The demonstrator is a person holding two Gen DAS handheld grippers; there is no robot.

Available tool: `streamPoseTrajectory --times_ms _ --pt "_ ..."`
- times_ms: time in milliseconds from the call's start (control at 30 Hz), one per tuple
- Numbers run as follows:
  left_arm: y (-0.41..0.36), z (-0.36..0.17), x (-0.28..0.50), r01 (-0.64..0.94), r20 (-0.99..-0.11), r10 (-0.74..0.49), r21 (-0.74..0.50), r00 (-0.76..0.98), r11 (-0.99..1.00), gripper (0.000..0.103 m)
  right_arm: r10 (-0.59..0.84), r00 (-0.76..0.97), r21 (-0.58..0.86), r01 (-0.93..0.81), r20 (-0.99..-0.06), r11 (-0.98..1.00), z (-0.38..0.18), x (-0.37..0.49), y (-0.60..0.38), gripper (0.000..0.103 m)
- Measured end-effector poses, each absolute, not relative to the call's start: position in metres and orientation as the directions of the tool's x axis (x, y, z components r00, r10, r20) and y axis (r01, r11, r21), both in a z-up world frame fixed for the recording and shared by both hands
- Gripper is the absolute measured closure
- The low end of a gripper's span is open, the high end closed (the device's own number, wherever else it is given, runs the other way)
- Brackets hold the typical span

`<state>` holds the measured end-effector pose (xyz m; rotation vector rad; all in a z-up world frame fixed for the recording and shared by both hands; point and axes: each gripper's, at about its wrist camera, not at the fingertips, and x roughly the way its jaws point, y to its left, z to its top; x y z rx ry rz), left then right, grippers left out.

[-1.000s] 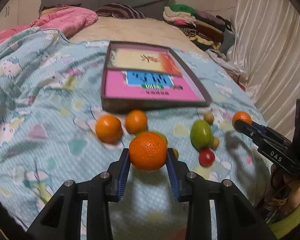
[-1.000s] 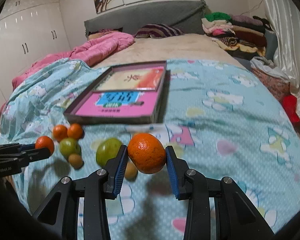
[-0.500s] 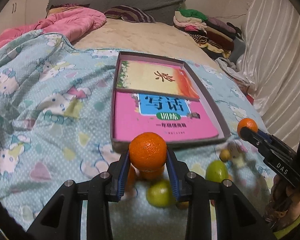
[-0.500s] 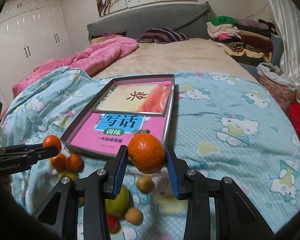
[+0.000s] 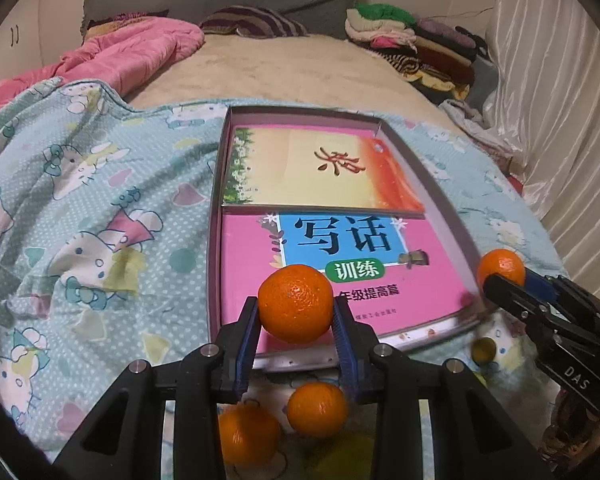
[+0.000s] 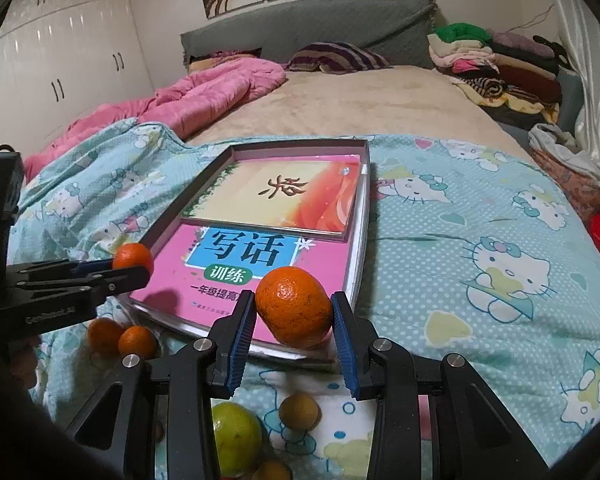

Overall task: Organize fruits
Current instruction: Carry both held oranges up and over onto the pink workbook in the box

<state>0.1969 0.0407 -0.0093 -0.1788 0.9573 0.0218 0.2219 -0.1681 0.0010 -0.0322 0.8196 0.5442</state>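
I hold two tools over a bed covered in a blue cartoon-cat blanket [image 6: 480, 208], and each grips one orange. My left tool [image 5: 295, 312] clamps an orange [image 5: 295, 303] between its blue-padded fingers, above the near edge of a shallow grey tray [image 5: 448, 216]; my right tool [image 6: 293, 312] pinches a second orange [image 6: 294, 307] the same way, over the tray's near right corner. Both held fruits are round, bright orange and pebbled; the right one shows dark specks on its skin. Two books lie flat in the tray: a pink workbook [image 5: 340, 280] nearer me and a cream-and-orange book [image 5: 324, 168] behind it. Loose fruit lies on the blanket just in front of the tray. I count two more oranges [image 5: 318, 409] under the left tool, side by side and close to touching. Under the right tool I count one green fruit [image 6: 236, 442] and one small brownish fruit [image 6: 299, 411] beside it. Another small orange-brown fruit at the right view's bottom edge is too cut off to identify.
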Motion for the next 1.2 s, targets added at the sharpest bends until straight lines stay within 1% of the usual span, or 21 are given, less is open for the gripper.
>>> streamPoseTrajectory --times_ms 200,267,567,867,1100,1200 --pt "0.047 -0.025 0.206 -0.121 -0.835 -0.034 -0.12 0.549 0.985 0.067 0.434 0.54 0.164 -0.476 -0.721 0.864 -0.006 0.231 -0.162 0.064" --pt "0.049 -0.028 0.207 -0.122 -0.838 -0.042 -0.129 0.544 0.984 0.067 0.43 0.537 0.158 -0.479 -0.726 0.864 -0.007 0.234 -0.16 0.064" --pt "0.045 -0.029 0.206 -0.115 -0.834 -0.035 -0.117 0.55 0.987 0.067 0.39 0.517 0.108 -0.492 -0.762 0.864 -0.019 0.238 -0.149 0.064" --pt "0.045 -0.03 0.207 -0.113 -0.834 -0.029 -0.109 0.552 0.988 0.066 0.375 0.519 0.071 -0.514 -0.768 0.855 -0.024 0.236 -0.145 0.063" --pt "0.045 -0.03 0.208 -0.112 -0.838 -0.025 -0.103 0.546 0.988 0.066 0.396 0.519 0.094 -0.514 -0.758 0.853 -0.025 0.236 -0.148 0.062" --pt "0.046 -0.03 0.208 -0.112 -0.837 -0.027 -0.105 0.547 0.988 0.066 0.404 0.524 0.096 -0.518 -0.75 0.85 -0.023 0.234 -0.148 0.058"
